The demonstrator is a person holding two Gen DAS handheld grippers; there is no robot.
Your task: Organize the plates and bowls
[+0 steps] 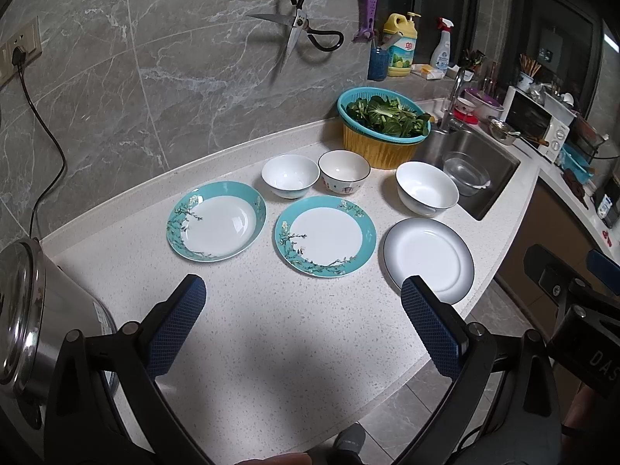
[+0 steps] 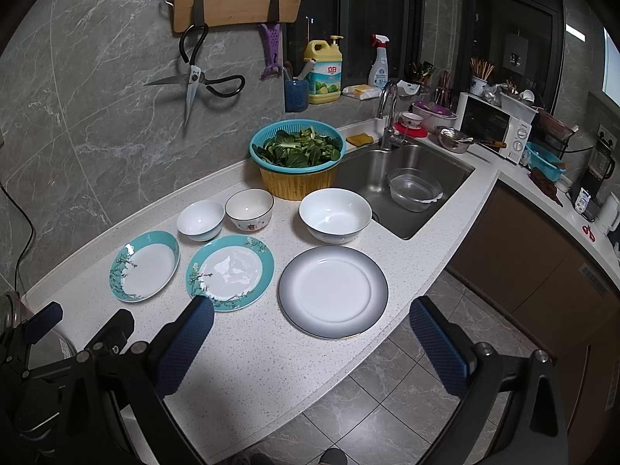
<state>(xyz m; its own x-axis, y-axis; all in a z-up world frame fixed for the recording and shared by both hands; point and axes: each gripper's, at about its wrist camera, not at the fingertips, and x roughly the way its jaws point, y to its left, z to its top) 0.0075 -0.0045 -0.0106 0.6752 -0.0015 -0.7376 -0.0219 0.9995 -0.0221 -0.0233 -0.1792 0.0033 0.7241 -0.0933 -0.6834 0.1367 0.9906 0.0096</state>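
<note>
From your left wrist, your left tool (image 1: 302, 294) hangs wide and empty above the surface (image 1: 271, 329); two teal plates (image 1: 325, 242) lie before the vegetable basket (image 1: 383, 124).

From your right wrist, your right tool (image 2: 310, 317) gapes wide, empty; the grey-rimmed plate (image 2: 333, 290) lies nearer you than that basket (image 2: 296, 155), bowls (image 2: 335, 213) between.

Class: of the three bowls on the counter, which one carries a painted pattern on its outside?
The middle bowl, dark-rimmed with small painted figures; its two neighbours are plain white.
</note>
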